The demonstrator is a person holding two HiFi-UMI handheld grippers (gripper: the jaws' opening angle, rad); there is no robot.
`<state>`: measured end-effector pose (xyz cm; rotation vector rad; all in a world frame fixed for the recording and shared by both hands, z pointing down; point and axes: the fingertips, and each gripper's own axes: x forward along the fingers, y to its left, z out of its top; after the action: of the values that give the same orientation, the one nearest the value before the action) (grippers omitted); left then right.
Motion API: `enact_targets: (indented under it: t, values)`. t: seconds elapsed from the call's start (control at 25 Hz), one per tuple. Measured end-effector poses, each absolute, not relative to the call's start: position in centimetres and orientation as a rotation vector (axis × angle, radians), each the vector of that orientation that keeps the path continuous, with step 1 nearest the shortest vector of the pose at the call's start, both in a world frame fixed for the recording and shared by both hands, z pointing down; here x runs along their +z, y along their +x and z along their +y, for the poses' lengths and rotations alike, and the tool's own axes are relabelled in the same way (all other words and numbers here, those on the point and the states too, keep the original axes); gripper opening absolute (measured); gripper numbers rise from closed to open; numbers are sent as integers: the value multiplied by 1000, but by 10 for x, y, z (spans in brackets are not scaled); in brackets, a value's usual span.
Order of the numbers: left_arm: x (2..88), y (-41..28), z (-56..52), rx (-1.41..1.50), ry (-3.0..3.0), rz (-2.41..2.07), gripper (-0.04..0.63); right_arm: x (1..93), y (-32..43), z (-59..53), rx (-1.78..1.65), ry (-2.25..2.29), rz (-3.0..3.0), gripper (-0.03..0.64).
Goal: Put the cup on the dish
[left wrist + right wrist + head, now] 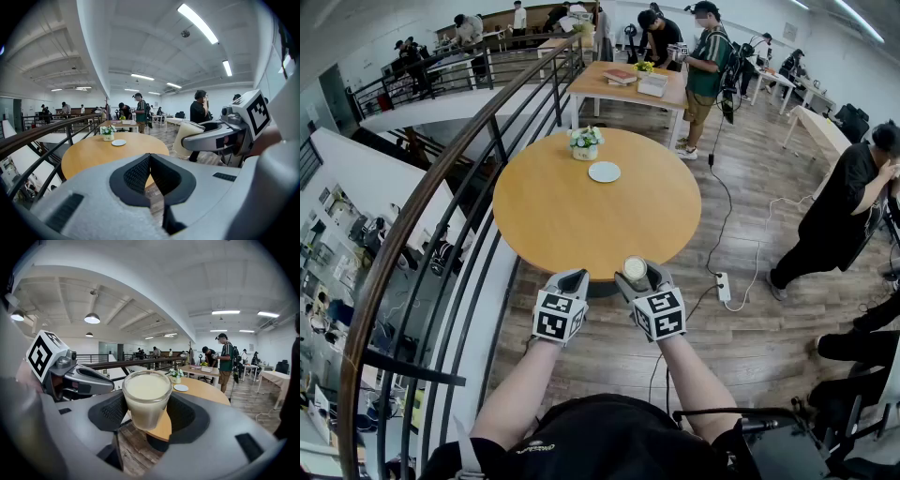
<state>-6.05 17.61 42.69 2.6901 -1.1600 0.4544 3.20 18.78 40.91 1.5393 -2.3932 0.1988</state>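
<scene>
A clear glass cup [635, 269] of creamy white liquid is held upright between the jaws of my right gripper [636, 273], just off the near edge of the round wooden table [553, 225]. In the right gripper view the cup [146, 399] fills the space between the pads of the right gripper [146, 411]. The small white dish [604, 172] lies empty on the far side of the table, also visible as the dish [118, 142] and the dish [181, 388]. My left gripper [572, 281] hovers beside the right one, its jaws of the left gripper [150, 159] together with nothing in them.
A pot of white flowers [585, 142] stands just behind the dish. A black metal railing [441, 187] curves along the table's left side. Beyond is a rectangular table [628, 84] with people around it. A power strip [722, 286] and cable lie on the floor at right.
</scene>
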Motion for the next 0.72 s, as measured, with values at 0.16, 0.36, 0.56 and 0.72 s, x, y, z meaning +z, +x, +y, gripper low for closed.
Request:
enact_targets:
  t: [0.16,0.36,0.56,0.72]
  values:
    - [430,-59,175,458,2686,-1154,0,410,31,186,197,1542,-2397,258]
    - [430,-54,174,463,2682,-1151,0,403,36,184,204,1564,-2440,258]
    - [429,-47,174,462,2670,-1153,0,399,45,185,216,1569,-2460,258]
    - [430,-35,177,459,2666,-1149,0,396,54,188,214,1565,-2487,258]
